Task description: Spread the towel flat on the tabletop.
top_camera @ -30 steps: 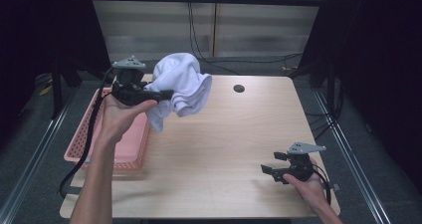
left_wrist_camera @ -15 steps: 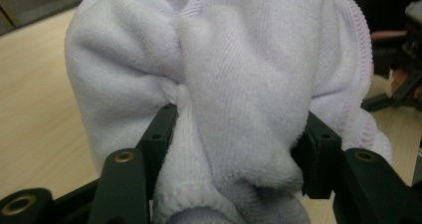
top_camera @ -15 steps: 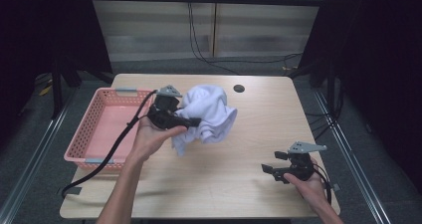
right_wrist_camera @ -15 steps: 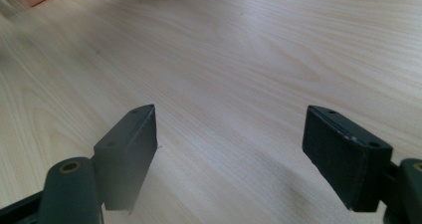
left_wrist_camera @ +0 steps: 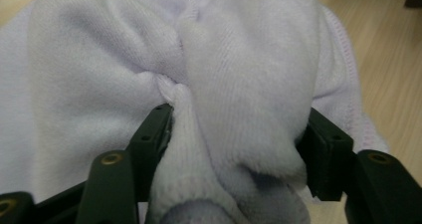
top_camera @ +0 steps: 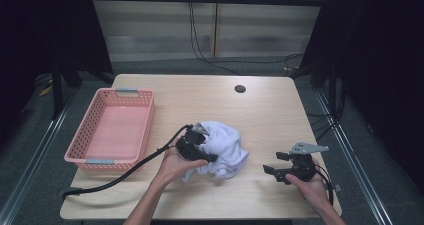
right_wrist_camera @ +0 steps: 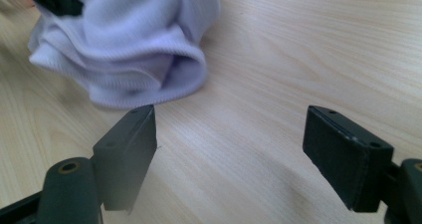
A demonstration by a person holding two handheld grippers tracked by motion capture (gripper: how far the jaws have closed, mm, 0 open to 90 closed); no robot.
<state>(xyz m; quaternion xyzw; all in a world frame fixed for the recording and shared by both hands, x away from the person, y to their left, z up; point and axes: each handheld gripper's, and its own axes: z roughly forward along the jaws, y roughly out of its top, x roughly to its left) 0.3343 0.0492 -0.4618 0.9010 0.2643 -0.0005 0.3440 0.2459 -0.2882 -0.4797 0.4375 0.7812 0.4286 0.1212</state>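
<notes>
The left tool has carried the white towel down from above the pink basket to mid-table, jaws just opening (cloth between them). Spreading remains; right tool waits, spread.

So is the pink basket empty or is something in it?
Empty: the pink basket shows bare bottom; the white cloth lies bunched on the table.

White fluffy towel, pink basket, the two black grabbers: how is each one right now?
White fluffy cloth towel: crumpled, lying on the table.
Pink plastic basket: upright, empty.
Left gripper: jaws just opening, towel bunched between them.
Right gripper: open, nothing between its jaws.
</notes>
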